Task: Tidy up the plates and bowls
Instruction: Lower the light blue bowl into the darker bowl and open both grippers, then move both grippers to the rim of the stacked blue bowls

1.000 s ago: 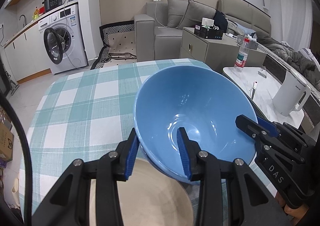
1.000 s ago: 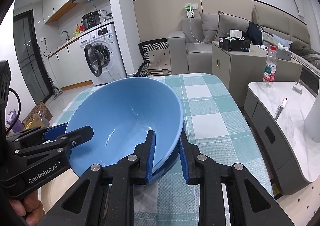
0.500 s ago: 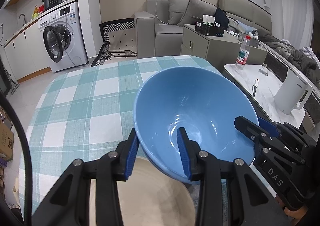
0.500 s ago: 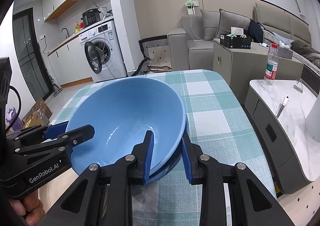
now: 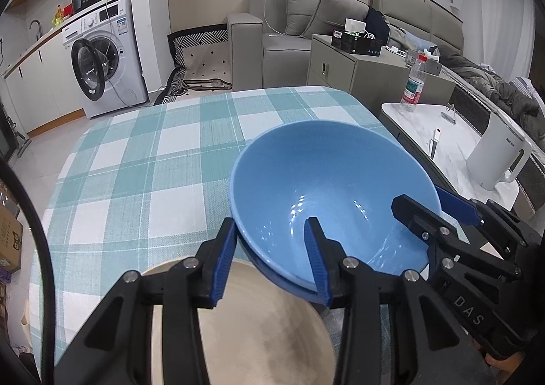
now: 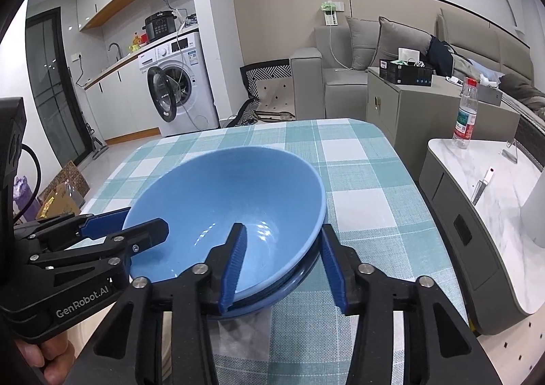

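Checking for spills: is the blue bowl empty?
Empty: the bowl's glossy inside shows only light reflections, in both views.

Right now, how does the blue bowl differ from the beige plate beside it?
The blue bowl is deep and glossy; the beige plate is shallow and matte.

The bowl's rim sits between the fingers of the left gripper and the right gripper; neither straddles the plate.

The bowl rests tilted on a second blue dish; the plate lies flat on the checked tablecloth.

Both are round and hold nothing.
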### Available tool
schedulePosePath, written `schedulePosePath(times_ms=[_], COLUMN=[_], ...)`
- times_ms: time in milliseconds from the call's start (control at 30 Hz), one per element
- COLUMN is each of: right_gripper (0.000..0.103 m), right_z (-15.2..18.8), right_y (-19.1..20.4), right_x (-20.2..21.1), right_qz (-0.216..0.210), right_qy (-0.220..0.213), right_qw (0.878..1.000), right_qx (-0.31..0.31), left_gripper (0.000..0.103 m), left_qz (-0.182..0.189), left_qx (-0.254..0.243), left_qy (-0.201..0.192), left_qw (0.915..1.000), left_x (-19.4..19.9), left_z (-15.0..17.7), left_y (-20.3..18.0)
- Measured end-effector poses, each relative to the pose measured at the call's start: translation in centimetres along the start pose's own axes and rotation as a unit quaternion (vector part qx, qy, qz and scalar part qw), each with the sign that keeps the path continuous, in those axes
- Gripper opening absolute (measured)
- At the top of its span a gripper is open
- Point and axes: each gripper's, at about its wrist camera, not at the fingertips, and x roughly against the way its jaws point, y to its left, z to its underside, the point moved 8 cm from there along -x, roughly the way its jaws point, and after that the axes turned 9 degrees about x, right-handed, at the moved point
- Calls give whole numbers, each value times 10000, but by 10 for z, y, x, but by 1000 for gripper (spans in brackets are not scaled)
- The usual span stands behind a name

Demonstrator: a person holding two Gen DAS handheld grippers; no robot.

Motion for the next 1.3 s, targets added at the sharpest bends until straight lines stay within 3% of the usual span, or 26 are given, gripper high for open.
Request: schedulePosePath(times_ms=[267,433,500,800,867,967,1300], right_gripper=[62,82,84,100,101,102,102], right_z=[-2,-3,-5,-8,-9,-10,-4], right_y=[1,-6,-9,-16,-17,-22,-31], right_x=[3,6,8,15,16,15,5], right_qz=[-65,-179,-242,-455,-448,-425,-345], right_qy=[-64,-129,-170,-447,-483,-498,-364], right_qw=[10000,9995,9992,9970,9967,9965,9964], right_qx=[-21,-213,-283,-441,-476,-528,-689], left_gripper=[53,60,61,88,98,102,103], left_qz=[26,48,28,135,167,251,288], left_qx=[-66,-18,-19,150,176,176,279], left_qy=[-60,-61,-53,-109,-149,-196,-139], left_qw=[10000,10000,10000,9997,9996,9993,9991], left_x=[5,7,7,9,9,10,0], left_z=[-1,-4,-4,-11,-14,-17,-24], left_y=[0,5,7,16,17,18,25])
